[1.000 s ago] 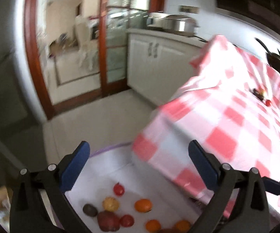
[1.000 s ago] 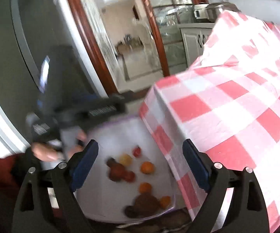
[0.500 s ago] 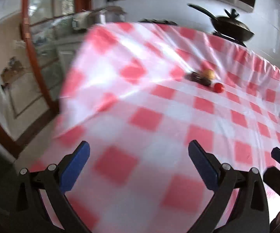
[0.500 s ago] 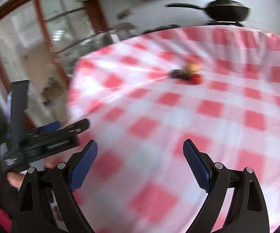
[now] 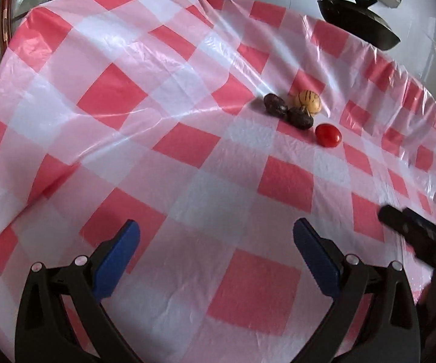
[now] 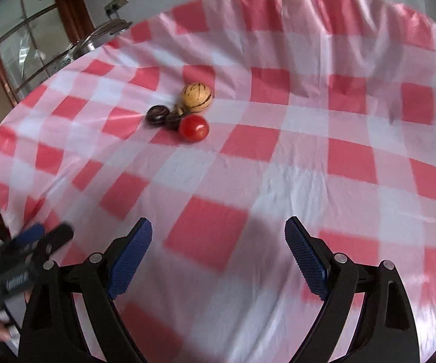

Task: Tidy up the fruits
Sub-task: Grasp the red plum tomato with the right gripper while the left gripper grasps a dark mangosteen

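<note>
Left wrist view: the left gripper [image 5: 216, 242] hangs spread wide and empty over the counter [image 5: 187, 96], which is covered in a red-and-white checked cloth. Well ahead of it sits a small cluster of fruit: a yellow striped fruit [image 5: 308, 102], two dark fruits [image 5: 275, 105] touching each other in a line that runs from upper left to lower right, and a red tomato [image 5: 327, 135] just beside them, slightly apart. Each dark fruit is oblong, its long axis lying roughly along that same diagonal. A dark pan [image 5: 358, 24] stands beyond the counter's far edge (only this view shows it whole). The right gripper's black body shows blurred at the right edge.

Right wrist view: the right gripper [image 6: 218, 240] is likewise released, holding nothing. Here the tomato overlaps the nearer dark fruit, with the striped fruit behind. A glass-paned wooden door [image 6: 21, 51] shows at left, and the left gripper appears blurred at lower left.
</note>
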